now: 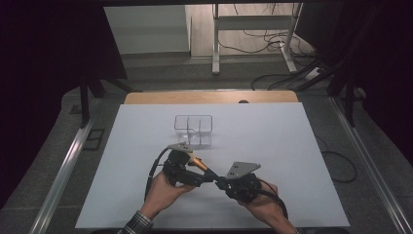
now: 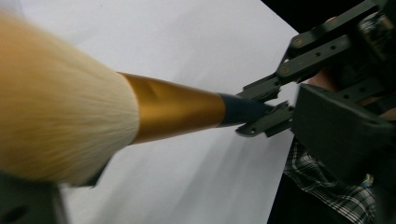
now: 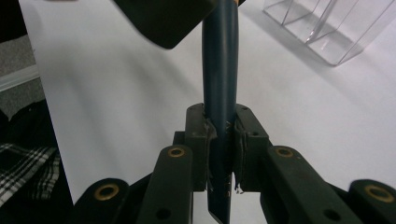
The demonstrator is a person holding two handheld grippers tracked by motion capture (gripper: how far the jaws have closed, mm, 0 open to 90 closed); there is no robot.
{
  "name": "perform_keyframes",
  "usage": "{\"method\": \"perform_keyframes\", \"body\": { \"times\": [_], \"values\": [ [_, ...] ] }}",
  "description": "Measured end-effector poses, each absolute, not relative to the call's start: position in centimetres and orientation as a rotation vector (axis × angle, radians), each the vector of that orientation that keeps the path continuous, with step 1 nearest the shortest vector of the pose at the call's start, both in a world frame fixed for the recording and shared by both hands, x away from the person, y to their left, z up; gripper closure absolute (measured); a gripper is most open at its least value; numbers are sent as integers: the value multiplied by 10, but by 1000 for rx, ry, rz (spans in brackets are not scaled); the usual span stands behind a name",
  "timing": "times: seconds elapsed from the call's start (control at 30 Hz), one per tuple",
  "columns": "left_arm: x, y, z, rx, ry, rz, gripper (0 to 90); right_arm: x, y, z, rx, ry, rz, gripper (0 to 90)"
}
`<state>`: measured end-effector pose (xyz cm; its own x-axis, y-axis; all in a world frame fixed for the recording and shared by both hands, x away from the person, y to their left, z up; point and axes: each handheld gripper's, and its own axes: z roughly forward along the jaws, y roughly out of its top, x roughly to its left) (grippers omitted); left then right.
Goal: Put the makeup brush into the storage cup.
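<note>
A makeup brush with cream bristles (image 2: 51,107), a gold ferrule (image 2: 177,107) and a dark blue handle (image 3: 220,60) hangs level above the white table. My right gripper (image 3: 219,123) is shut on the handle near its end, also seen as the right gripper (image 2: 261,114) from the other side. In the high view the brush (image 1: 199,165) bridges my left gripper (image 1: 191,171) and right gripper (image 1: 220,181). The bristle end sits right at my left gripper, one dark jaw showing under the blurred bristles; whether that gripper clamps it is hidden.
A clear plastic organizer (image 1: 194,127) with divided compartments stands on the white table top (image 1: 272,146) beyond the hands, also seen as the organizer (image 3: 327,28). A plaid sleeve (image 2: 327,186) lies at the near edge. Cables and a desk frame (image 1: 253,29) are on the floor beyond.
</note>
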<state>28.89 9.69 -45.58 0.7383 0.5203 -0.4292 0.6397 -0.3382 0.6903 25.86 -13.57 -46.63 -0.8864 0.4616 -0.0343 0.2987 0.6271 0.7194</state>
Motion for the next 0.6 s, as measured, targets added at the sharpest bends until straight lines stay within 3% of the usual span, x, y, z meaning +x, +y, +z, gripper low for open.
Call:
{"method": "perform_keyframes", "body": {
  "times": [0.1, 0.2, 0.27, 0.43, 0.6],
  "values": [
    [289, 100, -456, 1999, 884, -168, 445, 259, -134, -469, 617, 2655, 1083, 774],
    [291, 106, -458, 1893, 837, -311, 709, 259, -131, -474, 603, 2670, 1016, 767],
    [289, 102, -455, 1949, 837, -255, 725, 261, -130, -477, 621, 2694, 1016, 714],
    [287, 100, -454, 2007, 845, -209, 727, 266, -132, -478, 638, 2682, 1017, 331],
    [286, 98, -451, 2025, 840, -178, 727, 272, -135, -479, 667, 2689, 1070, 129]
  ]
}}
